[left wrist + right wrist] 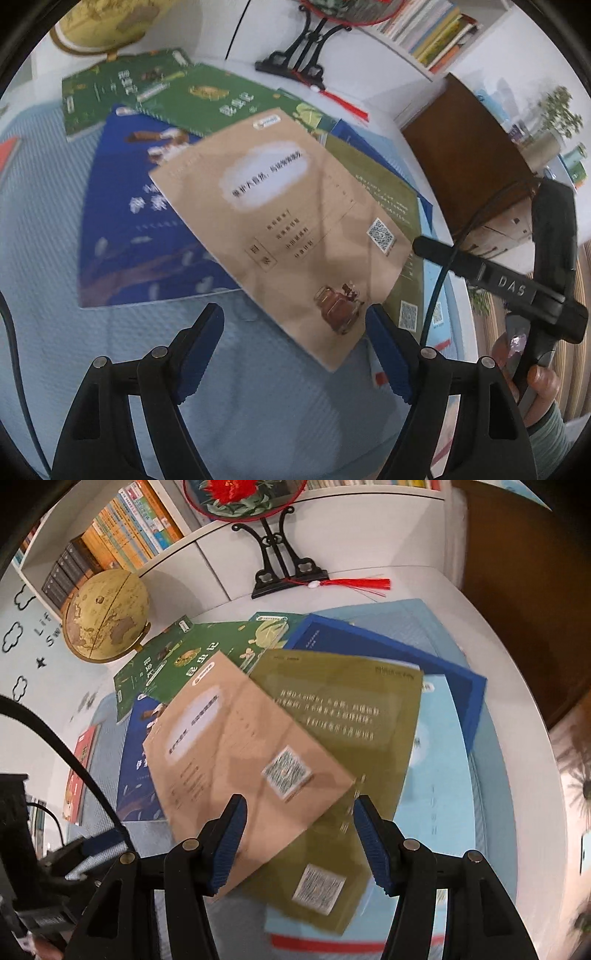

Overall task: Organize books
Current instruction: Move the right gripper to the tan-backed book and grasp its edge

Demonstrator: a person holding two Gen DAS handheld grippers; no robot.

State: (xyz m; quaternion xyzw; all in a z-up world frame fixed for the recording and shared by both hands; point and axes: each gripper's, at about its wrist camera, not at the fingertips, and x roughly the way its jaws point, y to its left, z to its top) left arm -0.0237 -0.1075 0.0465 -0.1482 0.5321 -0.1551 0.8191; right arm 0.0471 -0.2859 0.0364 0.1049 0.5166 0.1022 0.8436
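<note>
Several books lie fanned in a loose pile on a light blue mat (258, 398). A tan book (280, 229) lies on top, also in the right wrist view (240, 760). Under it are an olive book (351, 738), a dark blue book (125, 229), two green books (207, 99) and a light blue book (439, 775). My left gripper (291, 350) is open above the tan book's near corner. My right gripper (295, 842) is open over the tan and olive books. The right gripper's body shows at the right of the left wrist view (517, 288).
A globe (107, 616) stands at the back left. A round fan on a black stand (277, 557) with a red tassel stands at the back. A bookshelf (129, 528) is behind. A brown cabinet (469, 147) is beside the white table (517, 709). A red book (79, 771) lies at the left.
</note>
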